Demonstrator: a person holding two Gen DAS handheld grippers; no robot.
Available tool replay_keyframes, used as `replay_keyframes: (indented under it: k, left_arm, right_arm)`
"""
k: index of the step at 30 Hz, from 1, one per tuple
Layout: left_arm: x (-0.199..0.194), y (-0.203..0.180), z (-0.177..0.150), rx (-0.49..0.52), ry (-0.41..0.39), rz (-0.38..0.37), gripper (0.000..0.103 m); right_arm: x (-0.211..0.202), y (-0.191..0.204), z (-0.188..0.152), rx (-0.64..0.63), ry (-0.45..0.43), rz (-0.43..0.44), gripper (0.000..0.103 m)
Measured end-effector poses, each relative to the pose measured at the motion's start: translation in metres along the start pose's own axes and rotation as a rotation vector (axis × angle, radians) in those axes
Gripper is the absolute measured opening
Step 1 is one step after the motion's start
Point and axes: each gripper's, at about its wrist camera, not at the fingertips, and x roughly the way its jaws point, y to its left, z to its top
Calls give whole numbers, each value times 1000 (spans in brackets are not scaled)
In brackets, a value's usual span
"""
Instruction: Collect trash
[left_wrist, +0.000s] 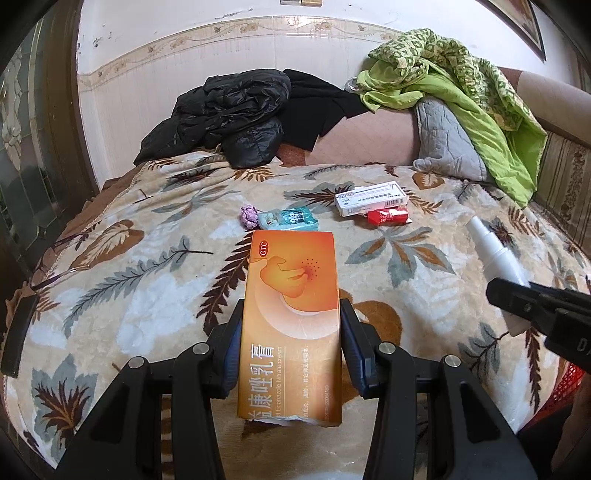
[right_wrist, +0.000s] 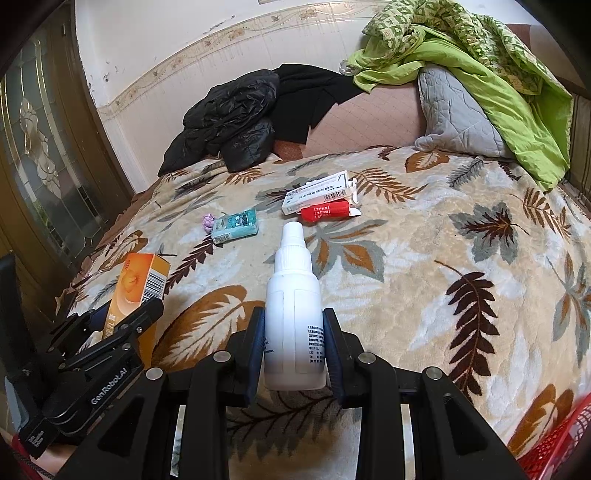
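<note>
An orange box (left_wrist: 290, 325), light and crushable, is pinched across its sides by the left claw (left_wrist: 290, 354); a smooth, stiff bottle (right_wrist: 293, 317) is pinched at its body by the right claw (right_wrist: 294, 350).

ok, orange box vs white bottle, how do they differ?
The orange box is flat-sided printed card held in the left gripper; the white bottle is round plastic with a nozzle cap, in the right gripper. Both are clamped, pointing forward above the blanket.
</note>
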Motion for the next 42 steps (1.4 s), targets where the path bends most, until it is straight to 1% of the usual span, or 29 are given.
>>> replay_keyframes:
  k: [8,21,34,42]
  left_arm:
    - [4,-3,-1,8,15,-27,45]
    - [2,-10,-2,40,20,-24,45]
    - [6,-12,-3,69,29,-22,45]
    - [6,-12,-3,68,30,-22,45]
  right_arm:
    - [-7,-5,0,19,-19,9,32]
    - [-18,-18,0,61,-42,23,32]
    - [-14,-18,1,59,-30,30,32]
    - [-11,-16,1,55,-26,32,32]
